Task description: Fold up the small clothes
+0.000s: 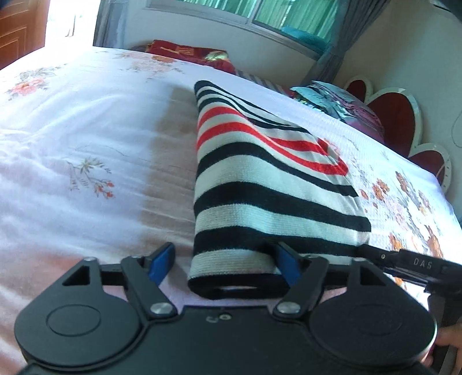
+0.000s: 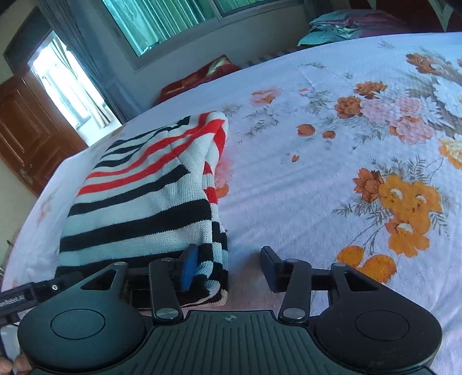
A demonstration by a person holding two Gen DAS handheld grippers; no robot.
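Left wrist view: left gripper (image 1: pixel 223 264) spread wide, near edge of the striped sweater (image 1: pixel 268 184) sits between its blue pads. Right pad (image 1: pixel 287 264) touches or tucks into the folded hem; left pad (image 1: pixel 161 264) is clear of the cloth, over the bedsheet (image 1: pixel 86 129). Sweater folded into a narrow stack, black/white/red stripes, lying on the bed. Part of the right gripper (image 1: pixel 415 266) shows at the sweater's right corner.

Right wrist view: right gripper (image 2: pixel 229 266) also spread. Its left pad (image 2: pixel 189 266) rests against the sweater's (image 2: pixel 150 196) near right corner; right pad (image 2: pixel 270 266) over bare floral sheet (image 2: pixel 332 173). Nothing pinched. Pillows (image 2: pixel 340 28) far back by the window (image 2: pixel 161 20).
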